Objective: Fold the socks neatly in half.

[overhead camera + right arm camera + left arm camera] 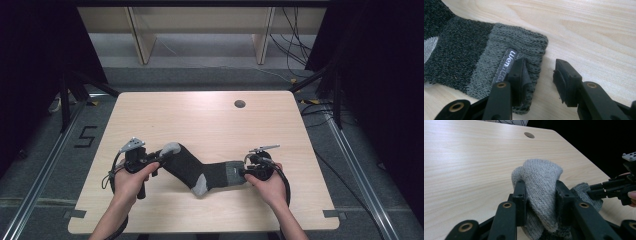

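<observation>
Knitted cloth on the sock (200,170), soft and matt, the toe (541,180) a looser pale grey weave, the cuff (524,45) ribbed with a smooth woven label (505,66). The counter (210,125) shows pale wood grain, smooth, faintly sheened. Gripper pads (565,80) look matt black plastic.

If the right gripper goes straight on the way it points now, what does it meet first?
Probably the sock's cuff: the right gripper has one jaw over the cuff edge and the other over bare table, jaws open. Depth is unclear.
</observation>
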Motion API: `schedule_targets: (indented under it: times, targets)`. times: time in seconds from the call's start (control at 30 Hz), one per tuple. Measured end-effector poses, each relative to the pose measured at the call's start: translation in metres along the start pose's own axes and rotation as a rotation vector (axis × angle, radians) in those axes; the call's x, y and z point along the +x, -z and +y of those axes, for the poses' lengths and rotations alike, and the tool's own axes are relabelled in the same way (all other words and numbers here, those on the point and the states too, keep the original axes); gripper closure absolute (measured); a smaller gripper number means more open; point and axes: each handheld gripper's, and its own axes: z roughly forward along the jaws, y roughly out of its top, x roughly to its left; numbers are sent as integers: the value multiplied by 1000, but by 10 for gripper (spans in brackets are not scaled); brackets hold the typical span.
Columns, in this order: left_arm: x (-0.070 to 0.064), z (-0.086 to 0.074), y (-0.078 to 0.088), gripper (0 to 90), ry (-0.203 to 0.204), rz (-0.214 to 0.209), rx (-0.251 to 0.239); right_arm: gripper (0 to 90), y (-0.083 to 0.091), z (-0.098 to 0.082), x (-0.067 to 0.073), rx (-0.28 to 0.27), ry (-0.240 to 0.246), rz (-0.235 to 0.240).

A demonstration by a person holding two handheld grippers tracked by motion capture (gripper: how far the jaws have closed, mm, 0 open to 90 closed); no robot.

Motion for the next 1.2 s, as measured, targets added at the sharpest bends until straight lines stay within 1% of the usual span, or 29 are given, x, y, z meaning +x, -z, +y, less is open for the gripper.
schedule_targets:
  times: [0.03,0.07,0.1,0.13,0.17,0.2,0.23,0.27,0.4,0.43,0.5,0.53,0.57,0.6,0.63,0.73,0.8,0.83,0.87,0.9,0.97,1.0,1.03,1.07,1.1,1.13,1.17,1.2]
  targets:
    - [0,0,0,671,0,0,0,609,0,0,0,0,0,0]
    - [-1,1,0,671,0,1,-1,609,0,1,1,-5,-3,17]
    - [-1,1,0,671,-2,-2,-2,609,0,1,1,-5,-3,17]
    - [-1,2,1,671,-3,-1,-3,609,0,1,1,8,1,29]
    - [-2,3,1,671,-5,-3,-4,609,0,1,2,-1,-9,21]
    - [-3,4,1,671,-4,-4,-6,609,-1,1,2,-3,2,17]
    - [-3,4,1,671,-2,-7,-16,608,-1,1,2,-3,5,18]
    - [-3,5,1,671,-7,-5,-5,608,-1,1,2,-4,6,18]
    - [-4,6,2,672,-8,-8,-6,607,-2,2,3,-3,1,21]
    - [-4,7,1,672,-7,-13,-11,607,-2,2,3,5,2,25]
    - [-6,8,2,672,-7,-11,-11,606,-2,2,4,1,4,19]
    - [-6,9,1,671,-10,-17,-15,606,-2,3,4,13,2,31]
    - [-6,9,1,672,-11,-23,-16,606,-3,3,5,8,-1,28]
    - [-6,9,1,672,-11,-23,-16,606,-3,3,5,8,-1,28]
    - [-7,9,2,672,-11,-13,-12,606,-3,3,5,2,6,23]
    - [-7,10,2,672,-11,-17,-18,604,-4,3,5,-3,19,18]
    - [-8,10,2,672,-11,-16,-21,604,-4,3,6,-6,11,20]
    - [-7,10,2,672,-13,-26,-23,604,-4,3,6,-6,11,20]
    - [-7,10,2,672,-13,-26,-23,604,-4,3,6,-6,11,20]
    - [-8,10,3,673,-12,-17,-20,604,-4,4,6,4,14,28]
    - [-9,11,3,673,-14,-20,-22,604,-4,4,6,3,15,23]
    - [-9,11,3,673,-14,-22,-23,604,-4,4,8,0,-3,24]
    - [-10,11,2,674,-14,-28,-28,604,-5,4,8,-3,9,21]
    - [-11,12,3,674,-12,-26,-27,604,-5,4,8,-4,11,21]
    - [-11,12,3,674,-16,-25,-27,604,-5,4,11,8,-23,35]
    - [-11,12,3,674,-16,-25,-27,604,-4,4,9,4,24,17]
    - [-12,13,3,674,-16,-28,-28,604,-4,4,9,4,24,17]
    - [-12,13,3,675,-17,-35,-31,604,-5,5,10,-2,12,23]
